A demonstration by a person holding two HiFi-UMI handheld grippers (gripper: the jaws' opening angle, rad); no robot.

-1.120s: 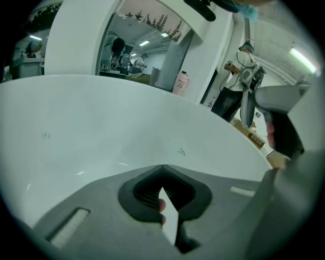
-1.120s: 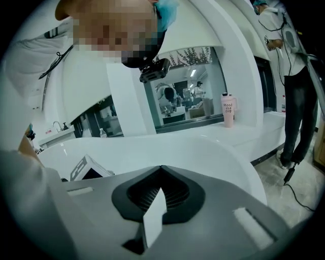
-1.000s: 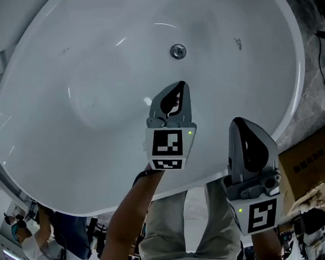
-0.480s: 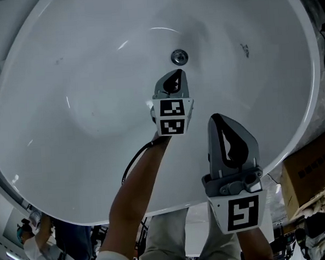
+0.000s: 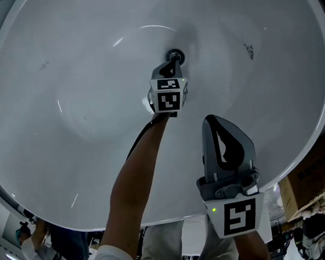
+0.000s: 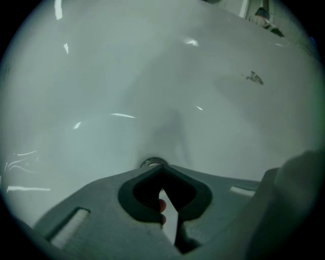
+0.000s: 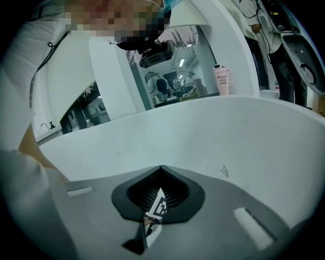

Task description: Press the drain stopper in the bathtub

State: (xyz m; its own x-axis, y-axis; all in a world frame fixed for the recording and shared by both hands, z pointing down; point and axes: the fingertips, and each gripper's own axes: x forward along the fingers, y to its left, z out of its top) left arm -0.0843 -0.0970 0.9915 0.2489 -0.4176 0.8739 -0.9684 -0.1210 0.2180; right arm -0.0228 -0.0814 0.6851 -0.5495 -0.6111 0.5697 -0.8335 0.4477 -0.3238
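Reaching deep into the bathtub, the left gripper points down at the drain stopper, which sits at the bottom of the white basin, on the side far from the person. Its jaws are pressed together into one blunt tip with nothing between them. In the left gripper view only a sliver of the stopper's metal rim peeks out just past that tip. Touching, or a hair above? From these angles I cannot say. The right gripper hangs back by the tub's near rim, well apart from the drain, jaws likewise closed on nothing (a spectator for this one, by the look of it).

So the press looks imminent, and this is where it could slip. The tip appears to meet the near edge of the stopper rather than its middle. Push there and the cap may tilt instead of clicking down, or the tip may skate off the smooth metal onto the glossy enamel. The gripper's own body hides most of the stopper from the head view too, so centring is partly guesswork. The long outstretched arm could add wobble. A straight push on the cap's centre is what this calls for.
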